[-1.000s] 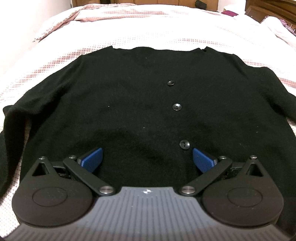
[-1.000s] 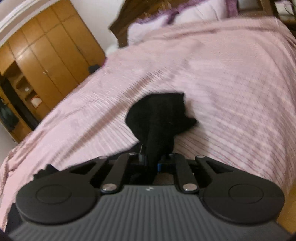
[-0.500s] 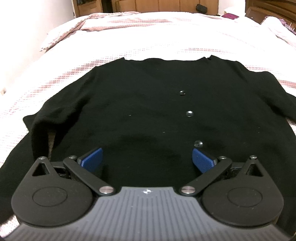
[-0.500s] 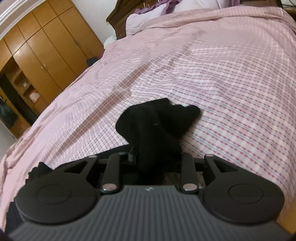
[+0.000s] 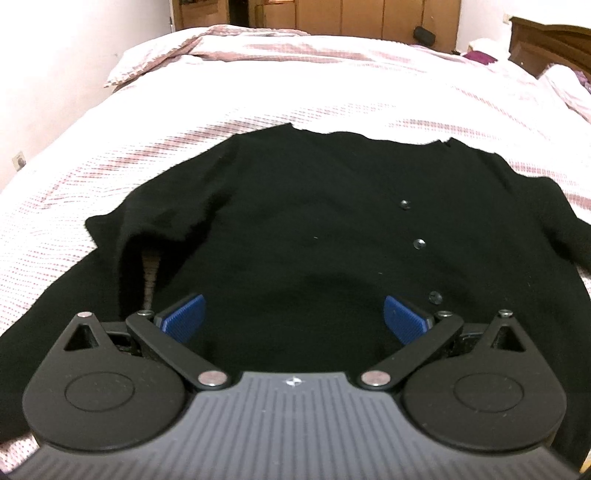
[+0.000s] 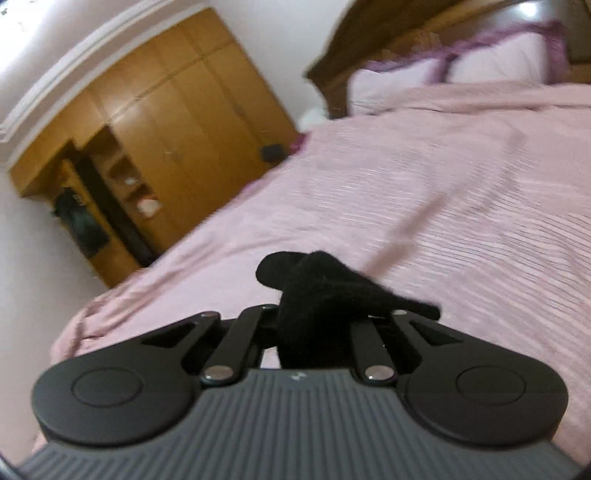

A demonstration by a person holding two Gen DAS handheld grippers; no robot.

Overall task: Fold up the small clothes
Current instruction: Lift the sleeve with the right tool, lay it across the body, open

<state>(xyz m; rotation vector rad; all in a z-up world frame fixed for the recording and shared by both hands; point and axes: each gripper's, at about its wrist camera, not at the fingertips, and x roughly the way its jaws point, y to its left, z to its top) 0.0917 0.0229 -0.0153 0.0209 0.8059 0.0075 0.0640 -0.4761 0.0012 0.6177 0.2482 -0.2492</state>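
Note:
A black buttoned cardigan [image 5: 314, 221] lies spread flat on the bed, buttons [image 5: 419, 243] running down its right half. Its left sleeve [image 5: 122, 236] is bent back on itself beside the body. My left gripper [image 5: 293, 317] hovers over the cardigan's near hem, blue pads [image 5: 181, 314] wide open with only flat cloth below. In the right wrist view my right gripper [image 6: 314, 321] is lifted above the bed, its jaws closing tight on a bunched end of black sleeve [image 6: 314, 284] that sticks up between them. The right fingertips are hidden by the cloth.
The pink checked bedspread [image 5: 332, 92] stretches well beyond the cardigan. Pillows [image 6: 480, 62] and a dark wooden headboard [image 6: 406, 33] stand at the bed's head. A wooden wardrobe [image 6: 177, 129] lines the wall past the bed's far side.
The left gripper has drawn back and up, so more bed shows. The right gripper has risen and tilted up, lifting the sleeve end off the bedspread.

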